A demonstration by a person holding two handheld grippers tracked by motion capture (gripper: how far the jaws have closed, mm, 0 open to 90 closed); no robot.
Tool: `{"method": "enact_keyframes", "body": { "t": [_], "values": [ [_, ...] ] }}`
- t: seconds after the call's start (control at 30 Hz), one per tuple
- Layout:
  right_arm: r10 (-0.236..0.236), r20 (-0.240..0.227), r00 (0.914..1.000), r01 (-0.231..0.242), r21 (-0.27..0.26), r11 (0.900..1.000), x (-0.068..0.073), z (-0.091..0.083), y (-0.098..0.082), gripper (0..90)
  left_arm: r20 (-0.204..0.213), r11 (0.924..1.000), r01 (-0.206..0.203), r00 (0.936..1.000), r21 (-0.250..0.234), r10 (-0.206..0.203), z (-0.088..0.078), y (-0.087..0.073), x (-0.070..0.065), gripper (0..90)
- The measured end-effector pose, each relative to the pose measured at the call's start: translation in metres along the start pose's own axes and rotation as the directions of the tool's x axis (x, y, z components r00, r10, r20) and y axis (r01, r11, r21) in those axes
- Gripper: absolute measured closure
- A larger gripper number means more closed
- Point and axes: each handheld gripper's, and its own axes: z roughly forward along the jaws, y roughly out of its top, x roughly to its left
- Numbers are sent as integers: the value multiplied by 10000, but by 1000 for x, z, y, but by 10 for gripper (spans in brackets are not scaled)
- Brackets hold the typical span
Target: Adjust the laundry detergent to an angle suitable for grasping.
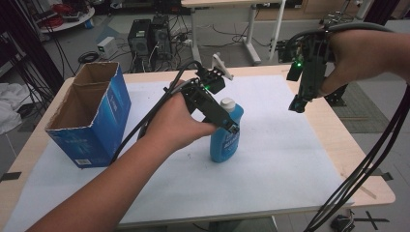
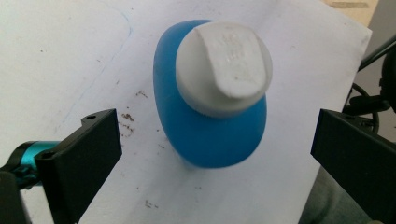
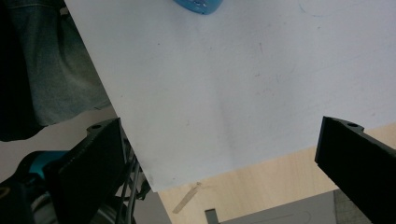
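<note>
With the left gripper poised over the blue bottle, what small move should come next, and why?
Probably lower the left gripper a little and close it on the blue bottle. Its fingers stand wide open on either side of the upright bottle, above the white cap, not touching it. The right gripper hangs open off to the side, so it is not in the way.

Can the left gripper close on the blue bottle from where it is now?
Probably yes. The left gripper is open just above the upright blue bottle, whose white cap sits between the jaws with nothing in the way.
</note>
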Motion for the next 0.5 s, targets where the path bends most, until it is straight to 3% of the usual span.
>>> {"method": "enact_keyframes", "body": {
  "t": [0.27, 0.5],
  "values": [
    [-141, 19, 9999, 141, 19, 9999, -2, -1, -1, 8, -250, 10000, -38, 9997, -62, 36, 15, 1, -6, 17],
    [11, 5, 10000, -11, -12, 10000, -2, 0, -1, 8, -610, 9996, 53, 9981, -265, -69, 27, 3, -11, 17]
  ]
}}
